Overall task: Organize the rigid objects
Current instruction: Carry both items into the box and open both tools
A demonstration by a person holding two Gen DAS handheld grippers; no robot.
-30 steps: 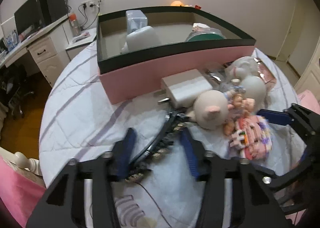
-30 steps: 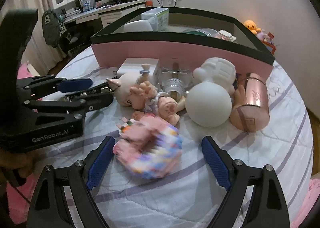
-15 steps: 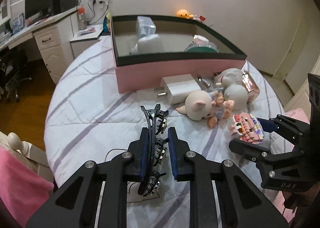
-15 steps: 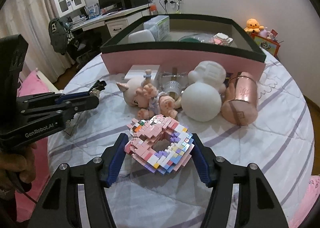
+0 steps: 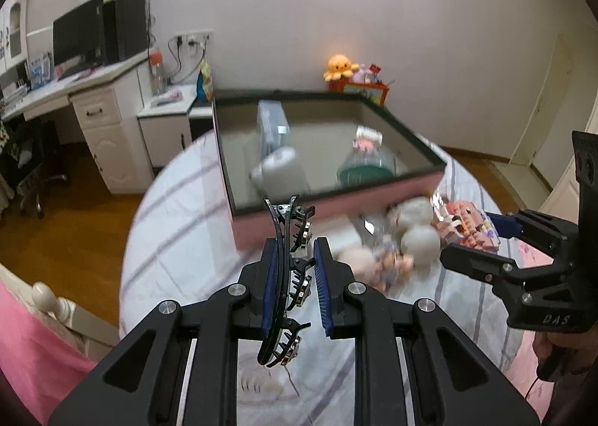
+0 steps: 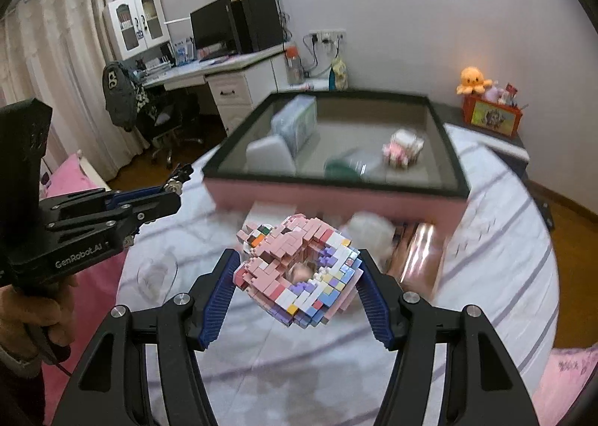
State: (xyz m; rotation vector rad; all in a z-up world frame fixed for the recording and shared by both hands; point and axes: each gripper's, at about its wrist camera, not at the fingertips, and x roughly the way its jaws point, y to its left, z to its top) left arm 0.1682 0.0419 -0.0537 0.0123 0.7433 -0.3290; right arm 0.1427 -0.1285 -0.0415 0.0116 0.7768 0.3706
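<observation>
Pink box [image 6: 336,198] on the bed, open-topped, well ahead of both grippers. Right gripper [image 6: 295,284] clamps the brick ring [image 6: 299,269] by its outer edges in mid-air: light, stiff, likely to shed bricks if squeezed. Left gripper [image 5: 295,272] pinches the hair clip [image 5: 286,276] mid-span: thin, light, springy.

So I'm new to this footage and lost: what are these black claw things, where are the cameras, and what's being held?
No robot: a person holds two handheld grippers, each with a fisheye camera looking along its jaws. The left gripper is shut on a black toothed hair clip. The right gripper is shut on a pink and pastel ring built of toy bricks. Both are lifted above the white quilted bed. Ahead sits a pink box with a dark rim already holding items; blurred dolls lie before it.
</observation>
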